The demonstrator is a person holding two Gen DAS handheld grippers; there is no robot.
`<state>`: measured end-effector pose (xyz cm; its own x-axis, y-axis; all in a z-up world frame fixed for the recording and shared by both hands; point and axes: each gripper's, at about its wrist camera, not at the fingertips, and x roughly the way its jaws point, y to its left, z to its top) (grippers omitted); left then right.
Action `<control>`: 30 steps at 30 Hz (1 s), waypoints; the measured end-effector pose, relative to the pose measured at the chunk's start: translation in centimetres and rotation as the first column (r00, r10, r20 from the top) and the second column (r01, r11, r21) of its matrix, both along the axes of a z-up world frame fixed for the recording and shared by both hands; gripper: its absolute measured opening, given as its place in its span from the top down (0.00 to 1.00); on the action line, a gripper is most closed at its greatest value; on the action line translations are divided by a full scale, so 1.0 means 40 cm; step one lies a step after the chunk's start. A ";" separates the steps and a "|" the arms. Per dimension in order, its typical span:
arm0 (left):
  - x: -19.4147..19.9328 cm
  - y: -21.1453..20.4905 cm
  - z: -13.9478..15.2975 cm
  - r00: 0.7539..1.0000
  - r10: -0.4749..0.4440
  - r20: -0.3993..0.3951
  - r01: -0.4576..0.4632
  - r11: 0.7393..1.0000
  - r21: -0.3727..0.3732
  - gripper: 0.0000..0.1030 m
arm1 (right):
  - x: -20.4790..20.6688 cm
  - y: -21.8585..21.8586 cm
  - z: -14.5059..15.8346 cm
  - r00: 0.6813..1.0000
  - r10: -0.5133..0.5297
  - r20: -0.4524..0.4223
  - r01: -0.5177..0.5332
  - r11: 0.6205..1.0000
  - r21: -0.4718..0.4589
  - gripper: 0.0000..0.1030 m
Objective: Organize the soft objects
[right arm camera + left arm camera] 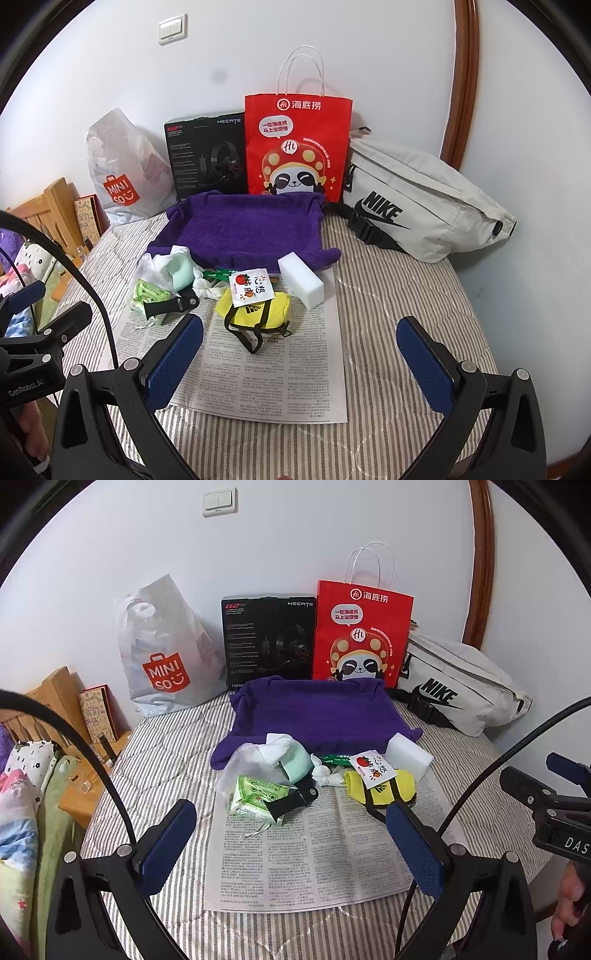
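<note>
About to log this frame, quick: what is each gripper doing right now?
Left gripper: open, holding nothing, above the newspaper.
Right gripper: open, holding nothing.

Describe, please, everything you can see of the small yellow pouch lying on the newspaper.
The yellow pouch is a small soft fabric bag with a black Adidas logo and black straps that trail toward the camera in a loop. It lies flat on the newspaper, apparently closed. A white printed sachet rests on its far edge. The white sponge block sits just to its right.
</note>
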<state>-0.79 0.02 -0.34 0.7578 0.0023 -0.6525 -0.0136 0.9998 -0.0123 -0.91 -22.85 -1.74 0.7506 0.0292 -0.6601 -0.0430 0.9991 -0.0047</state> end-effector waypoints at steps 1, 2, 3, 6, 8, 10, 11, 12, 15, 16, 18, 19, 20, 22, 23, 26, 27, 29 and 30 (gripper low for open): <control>0.001 -0.001 0.000 1.000 -0.002 0.000 0.002 1.000 -0.002 0.00 | 0.000 -0.001 0.000 1.000 -0.001 0.000 0.001 1.000 0.000 0.00; 0.001 -0.002 0.000 1.000 -0.002 0.000 0.002 1.000 0.000 0.00 | -0.001 -0.003 0.001 1.000 -0.002 0.001 0.002 1.000 0.001 0.00; 0.000 -0.001 0.000 1.000 -0.002 0.001 0.002 1.000 0.002 0.00 | -0.001 -0.003 0.001 1.000 -0.002 0.001 0.002 1.000 0.002 0.00; 0.001 -0.002 0.000 1.000 0.000 0.000 0.000 1.000 -0.001 0.00 | -0.002 -0.003 0.003 1.000 -0.003 0.003 0.003 1.000 0.002 0.00; 0.001 -0.003 0.000 1.000 0.002 0.000 -0.002 1.000 0.000 0.00 | -0.002 -0.003 0.002 1.000 -0.003 0.003 0.003 1.000 0.001 0.00; -0.001 -0.003 -0.001 1.000 0.004 -0.001 -0.004 1.000 0.000 0.00 | -0.001 -0.002 0.002 1.000 -0.001 0.001 0.001 1.000 0.001 0.00; -0.002 -0.002 -0.002 1.000 0.004 -0.003 -0.004 1.000 0.000 0.00 | 0.001 0.001 0.001 1.000 0.000 -0.001 0.000 1.000 0.000 0.00; -0.002 -0.002 -0.003 1.000 0.003 -0.003 -0.003 1.000 0.001 0.00 | 0.003 0.001 -0.001 1.000 0.002 -0.001 -0.002 1.000 -0.001 0.00; 0.002 0.001 -0.007 1.000 0.003 -0.006 -0.003 1.000 0.005 0.00 | 0.013 0.003 -0.008 1.000 0.007 -0.009 -0.007 1.000 0.002 0.00; 0.004 0.005 -0.010 1.000 0.004 -0.009 -0.004 1.000 0.005 0.00 | 0.017 0.000 -0.011 1.000 0.010 -0.011 -0.010 1.000 0.004 0.00; 0.020 0.003 -0.019 1.000 0.000 -0.017 0.000 1.000 0.003 0.00 | 0.024 -0.004 -0.016 1.000 0.013 -0.011 -0.013 1.000 0.010 0.00; 0.026 0.007 -0.025 1.000 -0.002 -0.021 0.002 1.000 -0.002 0.00 | 0.027 -0.006 -0.019 1.000 0.013 -0.012 -0.013 1.000 0.014 0.00; 0.035 0.017 -0.033 1.000 -0.007 -0.027 0.006 1.000 -0.012 0.00 | 0.029 -0.006 -0.023 1.000 0.012 -0.013 -0.012 1.000 0.015 0.00; 0.050 0.031 -0.050 0.999 -0.005 -0.046 0.004 1.000 -0.027 0.00 | 0.040 -0.011 -0.033 1.000 0.010 -0.021 -0.010 1.000 0.018 0.00; 0.062 0.043 -0.064 0.998 0.003 -0.061 -0.005 1.000 -0.030 0.00 | 0.043 -0.011 -0.038 1.000 0.011 -0.023 -0.010 1.000 0.018 0.00; 0.092 0.067 -0.105 0.995 0.028 -0.094 -0.030 0.999 -0.017 0.00 | 0.058 -0.015 -0.053 0.999 0.011 -0.034 -0.011 1.000 0.013 0.00; 0.101 0.074 -0.116 0.995 0.036 -0.096 -0.037 0.999 -0.008 0.00 | 0.067 -0.017 -0.061 0.999 0.010 -0.040 -0.010 1.000 0.011 0.00; 0.123 0.093 -0.144 0.993 0.060 -0.106 -0.059 0.998 0.008 0.00 | 0.080 -0.020 -0.075 0.999 0.010 -0.052 -0.010 1.000 0.013 0.00; 0.133 0.099 -0.158 0.992 0.063 -0.111 -0.063 0.998 0.006 0.00 | 0.085 -0.020 -0.080 0.998 0.011 -0.057 -0.010 1.000 0.013 0.00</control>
